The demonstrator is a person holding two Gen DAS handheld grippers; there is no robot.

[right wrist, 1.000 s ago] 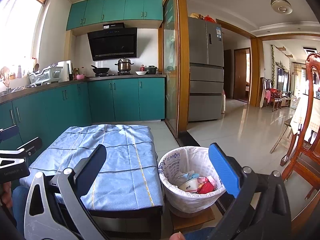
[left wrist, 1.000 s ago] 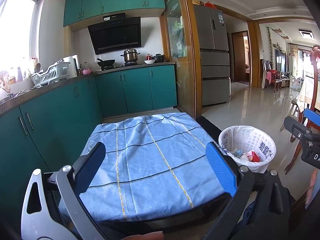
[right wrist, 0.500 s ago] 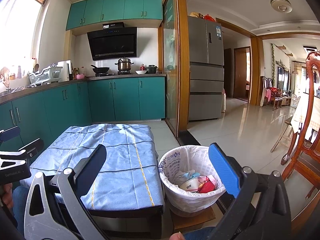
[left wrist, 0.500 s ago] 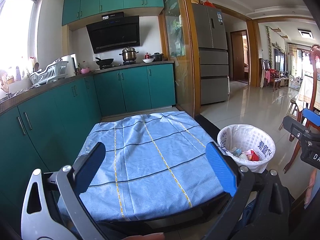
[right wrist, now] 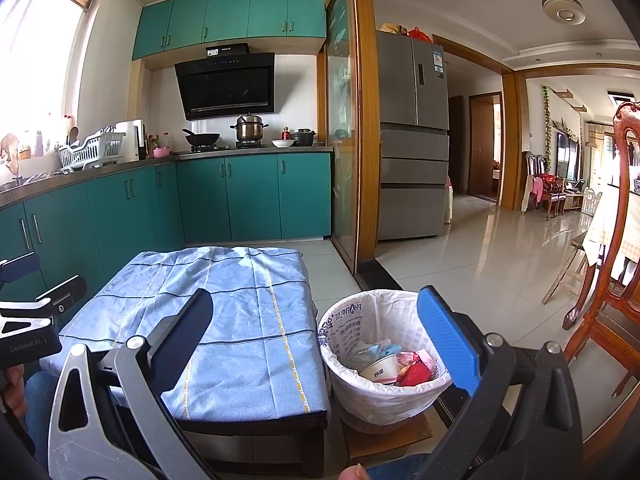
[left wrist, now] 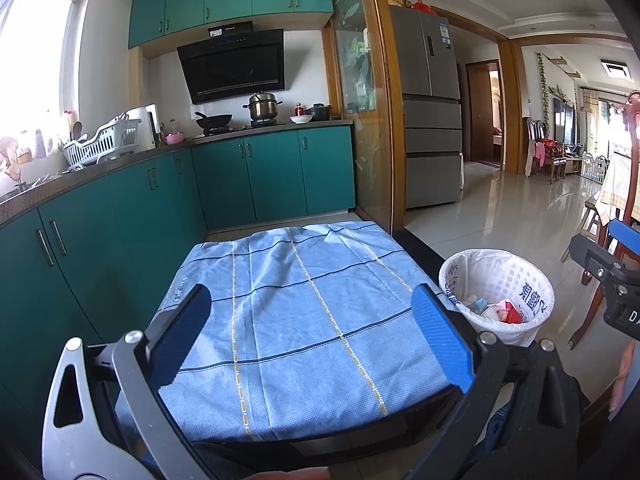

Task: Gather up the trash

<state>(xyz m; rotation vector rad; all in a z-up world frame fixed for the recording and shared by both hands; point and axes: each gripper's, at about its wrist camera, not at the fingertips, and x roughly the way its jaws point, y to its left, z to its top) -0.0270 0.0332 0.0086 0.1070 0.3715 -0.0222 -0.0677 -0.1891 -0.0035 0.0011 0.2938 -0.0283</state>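
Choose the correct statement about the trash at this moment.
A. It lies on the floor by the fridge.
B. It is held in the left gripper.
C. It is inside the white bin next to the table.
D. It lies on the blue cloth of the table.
C. The trash, a paper cup and wrappers, sits inside the white bin beside the table, whose blue cloth is bare; the left gripper and right gripper are both open and empty.
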